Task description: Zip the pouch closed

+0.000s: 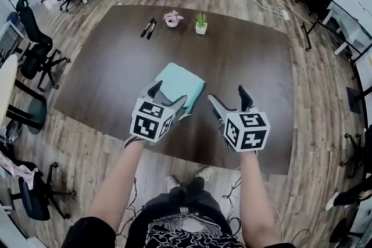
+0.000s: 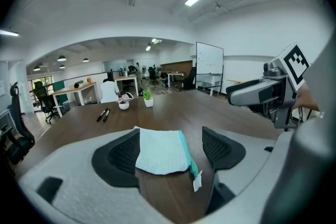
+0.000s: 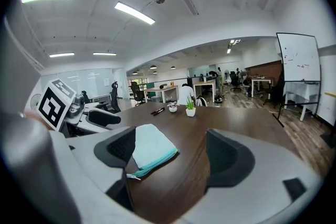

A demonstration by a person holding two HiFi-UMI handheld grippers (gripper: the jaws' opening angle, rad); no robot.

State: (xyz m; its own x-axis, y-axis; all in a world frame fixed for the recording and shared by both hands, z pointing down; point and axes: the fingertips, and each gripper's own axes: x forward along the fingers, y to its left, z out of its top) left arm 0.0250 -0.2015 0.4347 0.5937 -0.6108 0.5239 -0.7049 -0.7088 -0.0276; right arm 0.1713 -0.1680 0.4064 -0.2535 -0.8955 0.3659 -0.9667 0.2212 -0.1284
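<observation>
The left gripper (image 1: 168, 96) and right gripper (image 1: 228, 99) both hang released, jaws wide apart, gripping nothing. The teal pouch (image 1: 180, 81) lies flat on the table (image 1: 250, 55), just ahead of the left jaws and at ten o'clock from the right gripper. A good start would be to pin the fabric with the left and pinch the white pull tag (image 2: 198, 182) with the right. How far the zipper (image 2: 184, 147) gapes is unclear. The plants (image 1: 201, 23) and markers (image 1: 149, 28), at twelve and eleven o'clock, obstruct nothing.
</observation>
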